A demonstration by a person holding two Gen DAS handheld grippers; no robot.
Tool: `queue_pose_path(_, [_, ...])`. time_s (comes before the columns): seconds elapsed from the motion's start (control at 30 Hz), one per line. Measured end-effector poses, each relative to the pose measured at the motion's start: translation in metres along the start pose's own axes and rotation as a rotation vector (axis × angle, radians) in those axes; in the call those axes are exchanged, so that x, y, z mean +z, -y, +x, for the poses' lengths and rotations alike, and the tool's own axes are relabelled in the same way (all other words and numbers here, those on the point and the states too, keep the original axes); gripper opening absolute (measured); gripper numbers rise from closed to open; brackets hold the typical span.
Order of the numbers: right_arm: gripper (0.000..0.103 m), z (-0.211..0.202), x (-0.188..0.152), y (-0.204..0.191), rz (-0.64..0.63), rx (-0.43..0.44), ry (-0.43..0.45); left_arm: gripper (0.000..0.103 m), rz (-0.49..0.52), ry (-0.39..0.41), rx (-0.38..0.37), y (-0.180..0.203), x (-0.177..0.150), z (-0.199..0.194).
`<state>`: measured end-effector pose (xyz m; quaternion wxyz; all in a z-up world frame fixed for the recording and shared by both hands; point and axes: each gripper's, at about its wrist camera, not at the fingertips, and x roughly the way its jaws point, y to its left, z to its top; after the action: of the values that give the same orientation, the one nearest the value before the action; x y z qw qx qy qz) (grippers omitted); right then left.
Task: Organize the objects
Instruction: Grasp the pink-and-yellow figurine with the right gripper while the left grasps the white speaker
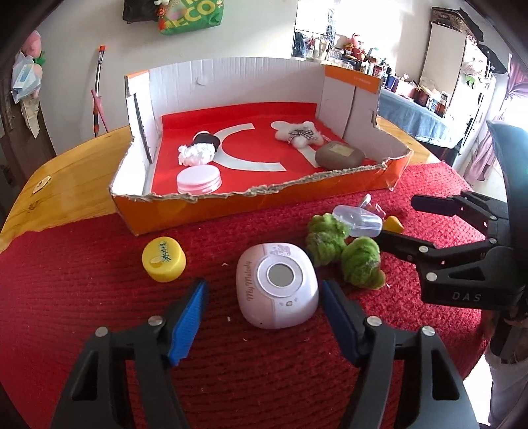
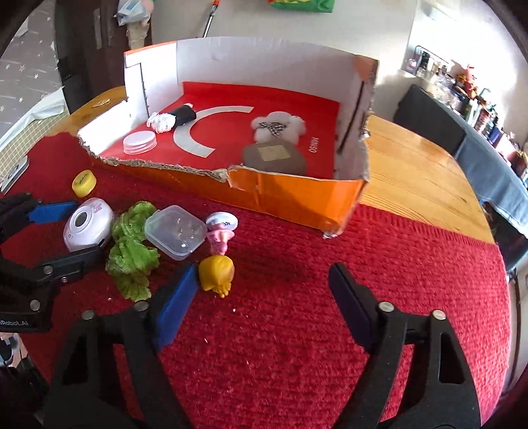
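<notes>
Figurines [image 2: 219,236] visible only from right wrist – both hand-held grippers [image 1: 264,316] [image 2: 264,290] wide open, empty

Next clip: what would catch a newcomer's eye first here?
The torn orange cardboard box with its red floor, at the back of the red mat, already holding four small items. In front of it, the pale pink My Melody gadget sits between the fingers of the open left gripper, beside fuzzy green plush pieces.

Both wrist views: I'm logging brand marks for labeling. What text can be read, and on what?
"My Melody": white rounded device.
"MINISO", seen upside down: red floor of the cardboard box.
"DAS": body of the right claw.
Yellow cap print and green bag lettering: unreadable.
</notes>
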<state>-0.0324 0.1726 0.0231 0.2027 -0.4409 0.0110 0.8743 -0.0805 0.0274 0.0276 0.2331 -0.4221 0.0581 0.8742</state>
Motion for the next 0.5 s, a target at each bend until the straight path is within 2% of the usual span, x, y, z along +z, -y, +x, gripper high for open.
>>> queue_pose_path(0.2, [0.062, 0.004, 0.007, -0.006, -0.027, 0.022, 0.009, 0.061, -0.001, 0.011, -0.01, 0.0, 0.002, 0.002])
queue_pose_path(0.23, [0.059, 0.005, 0.008, -0.007, -0.031, 0.025, 0.01, 0.057, 0.0, 0.013, -0.01, 0.0, 0.002, 0.002])
queue_pose_path(0.27, [0.052, 0.005, 0.009, -0.009, -0.037, 0.031, 0.013, 0.052, 0.0, 0.017, -0.011, 0.0, 0.003, 0.002])
queue_pose_path(0.3, [0.04, 0.005, 0.009, -0.01, -0.042, 0.052, 0.016, 0.052, -0.001, 0.02, -0.013, 0.0, 0.003, 0.003])
queue_pose_path(0.4, [0.02, 0.005, 0.009, -0.011, -0.031, 0.124, 0.02, 0.052, -0.011, 0.026, -0.032, -0.002, 0.003, 0.002])
queue_pose_path(0.5, [0.02, 0.002, 0.007, -0.011, -0.015, 0.145, 0.022, 0.052, -0.021, 0.03, -0.044, -0.004, 0.003, 0.0])
